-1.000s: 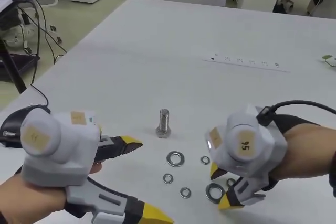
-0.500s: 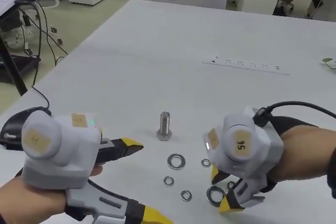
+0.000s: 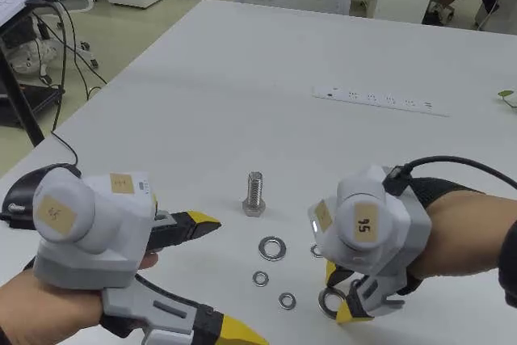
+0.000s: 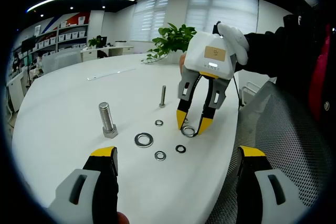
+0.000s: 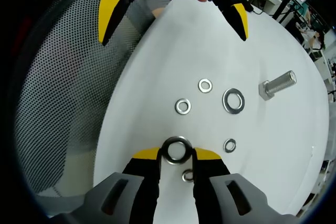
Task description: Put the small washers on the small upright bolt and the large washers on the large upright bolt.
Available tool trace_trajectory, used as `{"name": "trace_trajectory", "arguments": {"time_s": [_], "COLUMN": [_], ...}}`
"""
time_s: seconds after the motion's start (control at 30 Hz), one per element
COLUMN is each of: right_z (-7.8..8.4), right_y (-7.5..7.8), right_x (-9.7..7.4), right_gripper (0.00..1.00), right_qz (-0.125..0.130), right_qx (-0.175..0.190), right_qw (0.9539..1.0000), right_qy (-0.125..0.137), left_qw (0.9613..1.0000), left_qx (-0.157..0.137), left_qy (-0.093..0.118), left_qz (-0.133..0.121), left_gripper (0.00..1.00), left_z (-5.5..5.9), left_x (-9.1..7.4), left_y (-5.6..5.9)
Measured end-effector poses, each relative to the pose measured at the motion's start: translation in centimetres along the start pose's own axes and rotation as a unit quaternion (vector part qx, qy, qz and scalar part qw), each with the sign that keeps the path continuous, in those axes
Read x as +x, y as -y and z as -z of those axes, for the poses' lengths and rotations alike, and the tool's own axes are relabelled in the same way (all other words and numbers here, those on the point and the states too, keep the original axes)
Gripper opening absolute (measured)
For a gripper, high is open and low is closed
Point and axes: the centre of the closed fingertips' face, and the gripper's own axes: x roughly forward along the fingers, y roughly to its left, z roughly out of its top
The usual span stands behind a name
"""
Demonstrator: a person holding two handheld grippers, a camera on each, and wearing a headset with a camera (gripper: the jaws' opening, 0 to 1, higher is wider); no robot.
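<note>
The large bolt [image 3: 254, 193] stands head-down on the white table; the thin small bolt [image 4: 163, 96] stands farther off. My right gripper [image 3: 342, 300] points down at the table's near edge, shut on a large washer [image 5: 176, 150] that stands on edge between its yellow tips. Another large washer [image 3: 272, 248] lies flat beside the large bolt. Small washers [image 3: 260, 279] [image 3: 287, 300] lie loose nearby, and another [image 5: 188, 176] sits under the right jaws. My left gripper [image 3: 220, 279] hovers open at the left, nothing between its jaws.
A white power strip [image 3: 380, 101] lies across the far part of the table [image 3: 242, 78]. A black mouse-like object [image 3: 24, 187] with a cable sits at the left edge. A mesh chair [image 5: 63, 103] stands just off the near edge.
The head camera has tipped a little, shifting the picture. My right gripper has settled slightly lower over the large washer. The left gripper and loose washers have not moved.
</note>
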Motion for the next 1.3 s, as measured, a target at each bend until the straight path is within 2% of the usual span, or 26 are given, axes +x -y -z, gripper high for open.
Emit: {"name": "trace_trajectory", "arguments": {"time_s": [0.2,0.37,0.53,1.0,1.3], "right_z": [0.0,-0.1,-0.3,-1.4,-2.5], "right_y": [0.1,0.2,0.1,1.0,2.9], "right_x": [0.0,0.0,-0.1,-2.6,-5.6], "right_gripper": [0.22,0.22,0.22,0.22,0.22], "right_qz": [0.000,-0.003,-0.002,0.007,0.032], "right_qx": [0.006,0.018,0.015,0.037,0.038], "right_qw": [1.0000,0.9998,0.9999,0.9990,0.9980], "right_qy": [-0.007,0.004,0.002,0.024,0.040], "left_qw": [1.0000,1.0000,1.0000,1.0000,0.9999], "left_qx": [0.001,0.003,0.001,-0.001,-0.001], "left_qy": [0.000,0.001,0.003,0.008,0.014], "left_qz": [0.003,0.003,0.001,0.001,-0.005], "left_gripper": [0.94,0.94,0.95,0.95,0.95], "left_z": [-0.1,-0.1,0.0,0.0,-0.3], "left_x": [0.3,0.3,0.2,0.1,-0.2], "left_y": [0.3,0.4,0.3,0.3,0.2]}}
